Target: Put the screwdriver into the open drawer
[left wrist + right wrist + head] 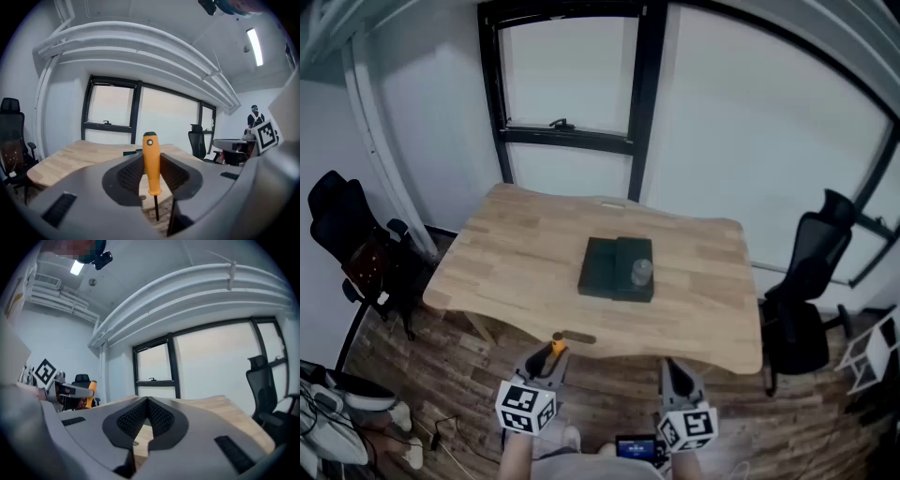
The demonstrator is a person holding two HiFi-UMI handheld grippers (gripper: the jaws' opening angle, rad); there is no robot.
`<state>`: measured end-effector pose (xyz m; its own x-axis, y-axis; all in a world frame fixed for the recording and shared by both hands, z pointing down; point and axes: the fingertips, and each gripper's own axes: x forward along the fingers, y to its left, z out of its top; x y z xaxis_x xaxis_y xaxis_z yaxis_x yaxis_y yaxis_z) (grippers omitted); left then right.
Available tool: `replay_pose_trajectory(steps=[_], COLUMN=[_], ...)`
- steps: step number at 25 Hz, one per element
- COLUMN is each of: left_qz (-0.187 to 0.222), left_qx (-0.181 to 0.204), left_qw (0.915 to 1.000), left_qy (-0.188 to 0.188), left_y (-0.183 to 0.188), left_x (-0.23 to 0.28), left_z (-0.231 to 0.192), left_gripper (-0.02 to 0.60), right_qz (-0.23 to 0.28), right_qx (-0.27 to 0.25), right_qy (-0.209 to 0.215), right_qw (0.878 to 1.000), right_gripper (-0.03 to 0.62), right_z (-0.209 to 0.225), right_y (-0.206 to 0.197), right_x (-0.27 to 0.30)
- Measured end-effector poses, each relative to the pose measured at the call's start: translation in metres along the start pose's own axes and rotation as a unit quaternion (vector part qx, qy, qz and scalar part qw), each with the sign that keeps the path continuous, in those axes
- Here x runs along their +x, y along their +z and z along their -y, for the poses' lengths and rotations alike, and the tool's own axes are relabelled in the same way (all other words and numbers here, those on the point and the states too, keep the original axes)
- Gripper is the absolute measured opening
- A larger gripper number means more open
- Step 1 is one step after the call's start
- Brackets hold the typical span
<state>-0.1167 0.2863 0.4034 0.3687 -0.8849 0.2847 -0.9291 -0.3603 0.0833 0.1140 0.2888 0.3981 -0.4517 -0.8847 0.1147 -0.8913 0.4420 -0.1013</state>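
A screwdriver [151, 168] with an orange handle stands upright between the pads of my left gripper [151, 154], which is shut on it; its thin dark shaft points down. In the head view the left gripper [546, 364] and the screwdriver's handle [557, 346] hover just off the wooden table's near edge. A dark green drawer box [617, 269] sits mid-table with a clear round object [641, 272] on top; whether its drawer is open I cannot tell. My right gripper [678, 377] hangs beside the left, its jaws meeting at the tips [147, 400] with nothing between them.
The wooden table [525, 253] stands in front of a black-framed window [567, 131]. Black office chairs stand at the left [347, 234] and right [806, 281]. Cables and pale objects lie on the wood floor at the lower left [337, 422].
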Motion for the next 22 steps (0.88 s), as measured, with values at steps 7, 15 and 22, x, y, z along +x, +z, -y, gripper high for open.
replay_pose_trajectory(steps=[7, 15, 22], left_qz=[-0.009, -0.01, -0.021], left_qx=[-0.013, -0.031, -0.026], left_qw=[0.9999, 0.9994, 0.999], left_qy=[0.005, 0.015, 0.029], left_y=[-0.003, -0.003, -0.012], left_x=[0.005, 0.006, 0.004], left_z=[0.005, 0.024, 0.031], left_gripper=[0.109, 0.108, 0.108], right_qz=[0.027, 0.034, 0.02], right_qx=[0.081, 0.116, 0.038], right_qy=[-0.002, 0.032, 0.017], right_qw=[0.996, 0.992, 0.999], right_gripper=[-0.003, -0.003, -0.003], right_z=[0.025, 0.031, 0.033], right_y=[0.008, 0.007, 0.003], right_x=[-0.006, -0.013, -0.016])
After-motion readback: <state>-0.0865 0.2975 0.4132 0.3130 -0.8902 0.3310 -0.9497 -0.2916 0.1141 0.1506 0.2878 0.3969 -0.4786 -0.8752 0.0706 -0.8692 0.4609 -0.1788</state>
